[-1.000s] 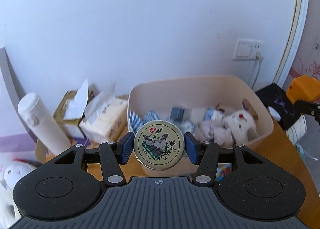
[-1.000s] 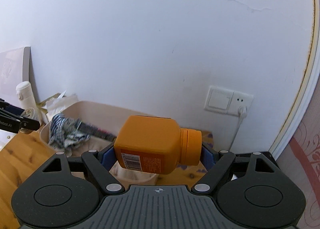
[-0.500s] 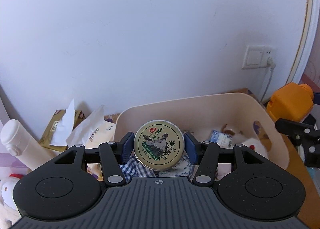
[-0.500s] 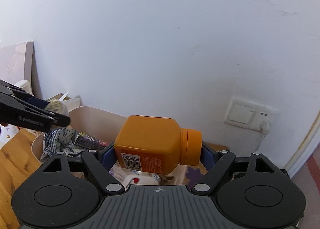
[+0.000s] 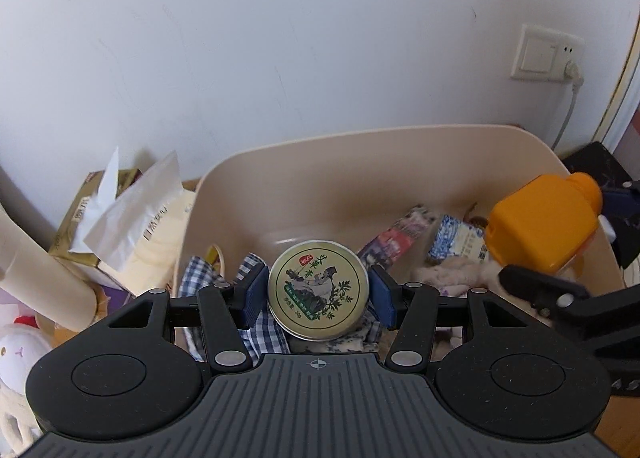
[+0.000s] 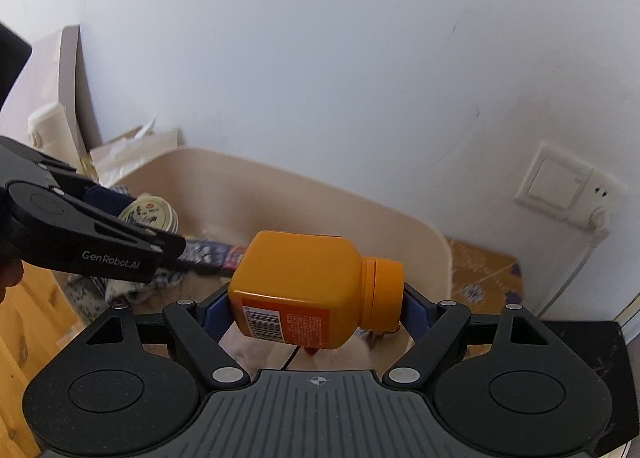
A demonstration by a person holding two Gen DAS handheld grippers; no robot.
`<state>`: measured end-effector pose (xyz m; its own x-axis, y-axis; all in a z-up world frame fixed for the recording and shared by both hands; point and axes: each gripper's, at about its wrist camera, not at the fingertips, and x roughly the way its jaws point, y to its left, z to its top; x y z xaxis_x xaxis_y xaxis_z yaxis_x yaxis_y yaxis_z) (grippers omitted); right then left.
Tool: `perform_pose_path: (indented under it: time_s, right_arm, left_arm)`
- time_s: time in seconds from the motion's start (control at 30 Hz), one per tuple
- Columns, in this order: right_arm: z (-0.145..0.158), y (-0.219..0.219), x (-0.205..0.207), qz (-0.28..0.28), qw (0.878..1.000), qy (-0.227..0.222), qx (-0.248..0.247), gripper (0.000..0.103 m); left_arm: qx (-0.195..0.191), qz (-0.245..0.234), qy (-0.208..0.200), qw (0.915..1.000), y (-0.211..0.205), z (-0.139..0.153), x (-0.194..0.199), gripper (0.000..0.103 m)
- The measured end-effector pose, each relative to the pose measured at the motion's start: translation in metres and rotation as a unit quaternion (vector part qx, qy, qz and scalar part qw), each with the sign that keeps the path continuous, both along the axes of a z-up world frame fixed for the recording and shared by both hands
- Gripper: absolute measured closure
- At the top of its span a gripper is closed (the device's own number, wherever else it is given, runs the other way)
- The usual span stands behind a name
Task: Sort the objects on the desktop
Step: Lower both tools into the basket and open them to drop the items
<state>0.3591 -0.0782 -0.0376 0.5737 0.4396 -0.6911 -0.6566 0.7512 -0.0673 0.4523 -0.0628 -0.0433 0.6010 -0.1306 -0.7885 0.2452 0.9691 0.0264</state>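
Observation:
My left gripper (image 5: 319, 296) is shut on a round green-and-cream tin (image 5: 318, 294), held over the left half of the beige plastic bin (image 5: 360, 154). My right gripper (image 6: 316, 306) is shut on an orange bottle (image 6: 308, 290) lying sideways, cap to the right, held over the bin (image 6: 400, 226). The bottle also shows in the left wrist view (image 5: 544, 226) above the bin's right side. The tin shows in the right wrist view (image 6: 150, 214). The bin holds checked cloth (image 5: 208, 290), small packets (image 5: 456, 242) and a plush toy.
Tissue packs (image 5: 132, 214) and a cream flask (image 5: 36, 282) stand left of the bin by the white wall. A white plush toy (image 5: 16, 354) lies at the far left. A wall socket with a plugged cable (image 6: 568, 194) is at the right. Wooden tabletop (image 6: 24, 322) lies in front.
Both grippers have moved forward and over the bin, each still holding its object. The orange bottle has come closer to the tin, now above the bin's right side.

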Motion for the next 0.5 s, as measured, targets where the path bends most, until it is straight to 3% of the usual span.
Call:
perform_pose_path:
  time_s: [0.2, 0.27, 0.33, 0.5]
  right_arm:
    - [-0.013, 0.004, -0.002, 0.010, 1.000, 0.025, -0.017, 0.020]
    - [-0.012, 0.002, -0.002, 0.009, 1.000, 0.026, -0.015, 0.013]
    - [-0.007, 0.002, -0.003, 0.005, 1.000, 0.026, -0.011, 0.005]
    - [0.001, 0.000, -0.008, 0.002, 1.000, 0.019, -0.008, 0.003]
  left_arm:
    - [0.000, -0.005, 0.008, 1.0000, -0.004, -0.003, -0.001, 0.047]
    - [-0.007, -0.003, 0.013, 0.9999, -0.001, -0.003, 0.001, 0.046]
    - [-0.011, -0.001, 0.014, 0.9998, 0.001, 0.000, 0.001, 0.037]
    - [-0.018, -0.007, 0.010, 0.9998, 0.007, 0.007, -0.003, 0.035]
